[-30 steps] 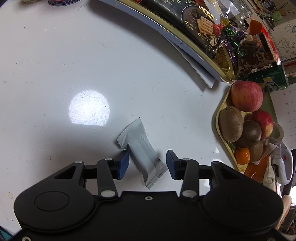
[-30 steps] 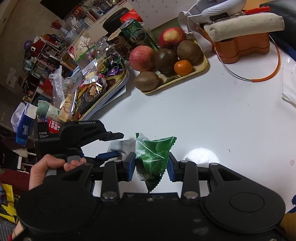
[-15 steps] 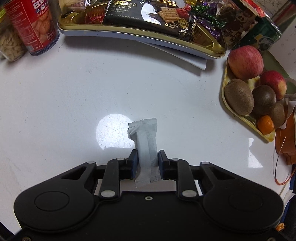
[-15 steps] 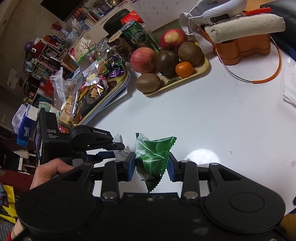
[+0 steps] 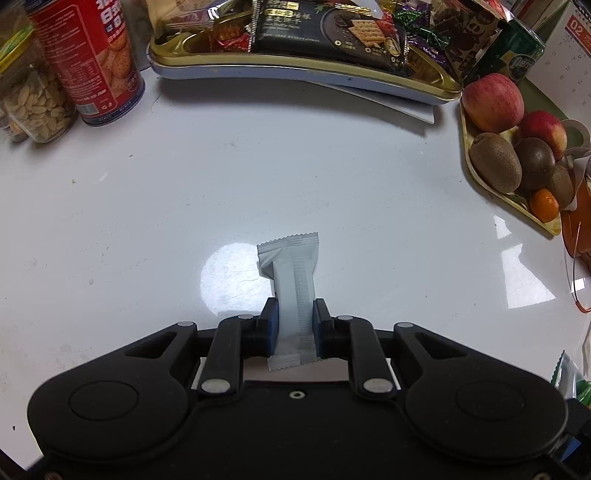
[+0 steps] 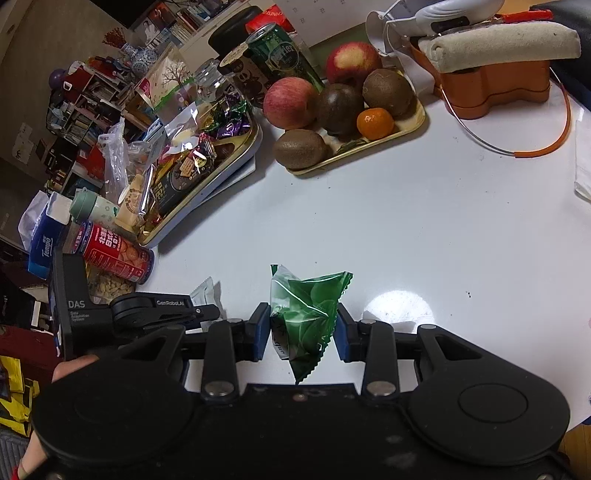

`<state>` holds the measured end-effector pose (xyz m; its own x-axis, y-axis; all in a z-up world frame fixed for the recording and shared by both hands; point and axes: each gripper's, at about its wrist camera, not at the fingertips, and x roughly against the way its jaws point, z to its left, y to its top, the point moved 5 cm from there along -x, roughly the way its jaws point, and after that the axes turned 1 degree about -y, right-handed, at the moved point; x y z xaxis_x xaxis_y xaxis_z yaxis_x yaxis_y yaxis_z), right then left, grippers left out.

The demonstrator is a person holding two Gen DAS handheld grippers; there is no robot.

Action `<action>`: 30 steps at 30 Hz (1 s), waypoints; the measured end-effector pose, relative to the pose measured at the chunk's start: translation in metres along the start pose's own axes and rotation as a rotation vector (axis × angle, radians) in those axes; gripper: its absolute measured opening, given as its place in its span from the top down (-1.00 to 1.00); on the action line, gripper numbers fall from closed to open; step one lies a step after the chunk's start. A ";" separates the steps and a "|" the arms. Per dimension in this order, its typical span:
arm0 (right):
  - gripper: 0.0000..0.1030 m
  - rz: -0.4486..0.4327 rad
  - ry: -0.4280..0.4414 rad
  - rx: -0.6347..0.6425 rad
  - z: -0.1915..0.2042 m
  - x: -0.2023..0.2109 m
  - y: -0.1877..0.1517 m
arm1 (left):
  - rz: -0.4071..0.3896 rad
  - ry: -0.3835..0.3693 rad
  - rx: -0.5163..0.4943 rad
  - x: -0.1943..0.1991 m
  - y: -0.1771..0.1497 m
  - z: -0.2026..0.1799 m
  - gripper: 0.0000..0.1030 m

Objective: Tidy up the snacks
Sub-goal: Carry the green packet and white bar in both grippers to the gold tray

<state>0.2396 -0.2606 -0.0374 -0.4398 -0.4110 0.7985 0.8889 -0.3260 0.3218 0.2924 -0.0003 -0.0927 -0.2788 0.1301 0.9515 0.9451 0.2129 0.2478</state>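
My left gripper (image 5: 294, 325) is shut on a grey-white snack packet (image 5: 291, 277) and holds it lengthwise above the white table. My right gripper (image 6: 301, 328) is shut on a green snack bag (image 6: 308, 314) just above the table. The left gripper (image 6: 162, 308) shows at the left of the right wrist view, with the white packet's tip (image 6: 203, 291) sticking out. The gold snack tray (image 5: 303, 61), full of wrapped sweets and a dark cracker pack (image 5: 325, 29), lies at the far side of the table. It also shows in the right wrist view (image 6: 207, 177).
A red biscuit tin (image 5: 88, 59) and a nut jar (image 5: 33, 99) stand at the far left. A fruit tray (image 5: 517, 199) with apples, kiwis and a tangerine sits at the right, beside a green can (image 5: 513, 59). An orange box (image 6: 495, 88) stands behind it.
My left gripper closed on the white packet, lifted it and turned to face the snack tray. My right gripper kept hold of the green bag and barely moved.
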 end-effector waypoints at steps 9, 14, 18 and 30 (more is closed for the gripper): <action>0.27 0.061 -0.017 0.040 0.005 -0.017 -0.015 | -0.037 0.008 -0.027 0.025 -0.019 0.045 0.52; 0.27 0.100 -0.023 0.057 0.007 -0.029 -0.026 | -0.077 0.046 -0.084 0.044 -0.034 0.065 0.52; 0.27 0.118 -0.047 0.095 0.009 -0.036 -0.035 | -0.103 0.066 -0.092 0.052 -0.045 0.077 0.52; 0.27 0.118 -0.082 0.153 0.014 -0.039 -0.048 | -0.179 0.084 -0.092 0.070 -0.060 0.083 0.52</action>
<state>0.2161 -0.2168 -0.0772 -0.3254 -0.3656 0.8721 0.9454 -0.1437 0.2925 0.2024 0.0765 -0.0558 -0.4324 0.0161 0.9015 0.8943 0.1352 0.4265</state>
